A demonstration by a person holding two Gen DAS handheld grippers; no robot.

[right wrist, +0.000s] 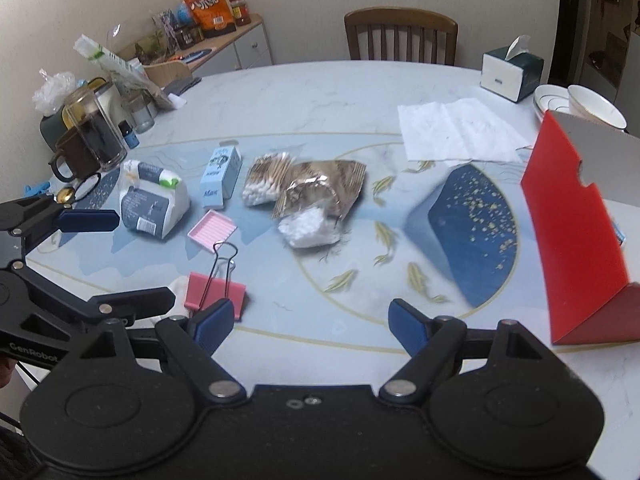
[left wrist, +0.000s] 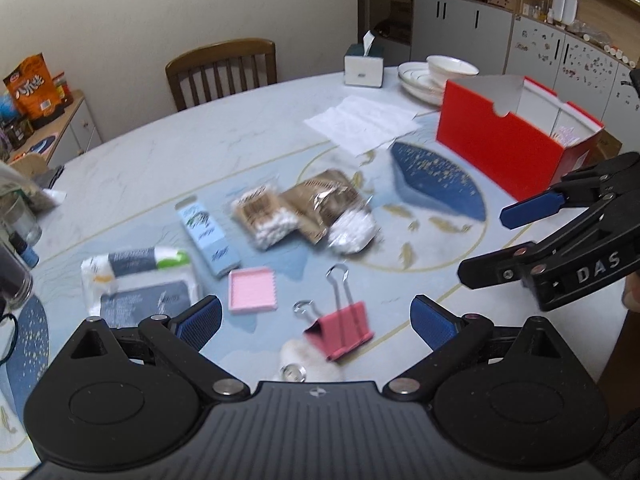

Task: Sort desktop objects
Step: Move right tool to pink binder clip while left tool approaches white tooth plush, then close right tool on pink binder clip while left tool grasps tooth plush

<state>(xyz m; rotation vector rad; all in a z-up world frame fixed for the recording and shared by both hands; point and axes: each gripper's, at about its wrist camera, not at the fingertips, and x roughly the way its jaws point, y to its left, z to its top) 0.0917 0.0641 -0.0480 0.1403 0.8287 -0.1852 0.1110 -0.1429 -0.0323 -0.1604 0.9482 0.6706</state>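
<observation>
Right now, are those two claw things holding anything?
No. The left hand-held gripper and right hand-held gripper are both open and empty above the table; the pink binder clip lies loose.

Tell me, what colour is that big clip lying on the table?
Pink, with silver wire handles. The binder clip shows best in the left wrist view.

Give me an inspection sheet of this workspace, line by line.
Surface: round marble-look table with a blue fish-pattern centre.
Job's things: pink binder clip, pink sticky pad, light-blue carton, cotton-swab packs, wipes pack, all lying loose; red box open at the right.
Clutter: paper sheets, tissue box, stacked dishes, glass jars and mug.
Grippers: left gripper and right gripper both open, empty.
Cables: nothing seen.
Surroundings: wooden chair, side cabinet with snacks, shelving.
</observation>
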